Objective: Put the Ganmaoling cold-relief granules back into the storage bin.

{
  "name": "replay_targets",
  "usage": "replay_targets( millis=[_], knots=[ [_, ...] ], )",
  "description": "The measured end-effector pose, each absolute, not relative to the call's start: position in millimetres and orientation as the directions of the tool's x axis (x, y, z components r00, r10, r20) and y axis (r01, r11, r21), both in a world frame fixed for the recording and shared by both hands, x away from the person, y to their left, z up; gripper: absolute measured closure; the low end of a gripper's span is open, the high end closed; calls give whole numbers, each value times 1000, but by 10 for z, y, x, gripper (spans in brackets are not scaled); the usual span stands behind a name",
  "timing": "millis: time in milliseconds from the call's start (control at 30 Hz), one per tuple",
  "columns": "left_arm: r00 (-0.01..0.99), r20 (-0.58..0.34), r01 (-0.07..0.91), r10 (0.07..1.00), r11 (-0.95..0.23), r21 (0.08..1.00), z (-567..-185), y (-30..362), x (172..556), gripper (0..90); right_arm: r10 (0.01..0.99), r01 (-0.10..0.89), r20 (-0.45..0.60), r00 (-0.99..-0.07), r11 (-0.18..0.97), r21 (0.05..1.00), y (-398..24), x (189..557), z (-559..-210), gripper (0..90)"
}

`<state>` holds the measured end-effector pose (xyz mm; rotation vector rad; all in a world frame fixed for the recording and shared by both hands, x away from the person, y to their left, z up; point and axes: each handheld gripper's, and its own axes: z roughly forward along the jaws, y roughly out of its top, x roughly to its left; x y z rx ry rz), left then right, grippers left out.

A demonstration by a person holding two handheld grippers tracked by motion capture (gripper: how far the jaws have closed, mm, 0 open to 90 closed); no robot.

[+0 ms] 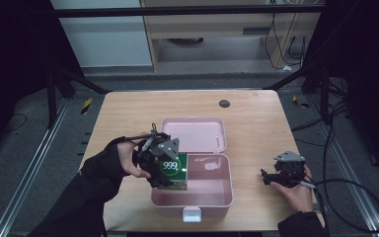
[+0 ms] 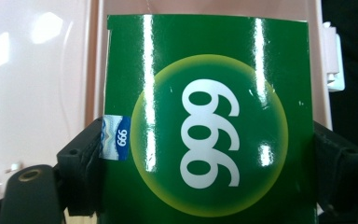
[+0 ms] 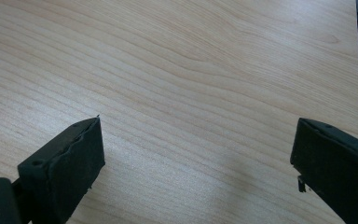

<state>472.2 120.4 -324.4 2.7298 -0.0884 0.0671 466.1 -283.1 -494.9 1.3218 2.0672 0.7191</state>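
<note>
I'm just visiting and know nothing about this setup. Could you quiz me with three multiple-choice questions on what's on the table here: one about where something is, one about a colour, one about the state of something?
1. Where is the green box held?
A. At the left edge of the open pink case
B. On the floor
C. At the table's far right corner

2. What colour is the big "999" on that box?
A. Red
B. White
C. Black

3. How do the right gripper's fingers stand?
A. Clamped on the box
C. Clamped on the case's lid
B. Apart, with nothing between them

Answers:
1: A, the high view shows the left gripper holding the box at the case's left side.
2: B, the left gripper view shows white numerals in a yellow-rimmed circle.
3: B, the right gripper view shows bare wooden table between the spread fingers.
</note>
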Motion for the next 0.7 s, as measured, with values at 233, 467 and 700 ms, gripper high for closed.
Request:
replay_targets(
  millis=[233,467,700],
  knots=[
    [997,50,-66,-51,-923,380,-3402,1170,4723,147,921,616,-180,-345,366,698,-2825,4661,-4956,31],
    [998,43,-63,-50,-930,363,-3526,1155,4735,146,919,615,-182,-350,372,695,-2823,4664,-4962,31],
    [999,33,-52,-43,-936,349,-3643,1158,4739,146,919,617,-182,-350,373,693,-2820,4664,-4965,31]
  ],
)
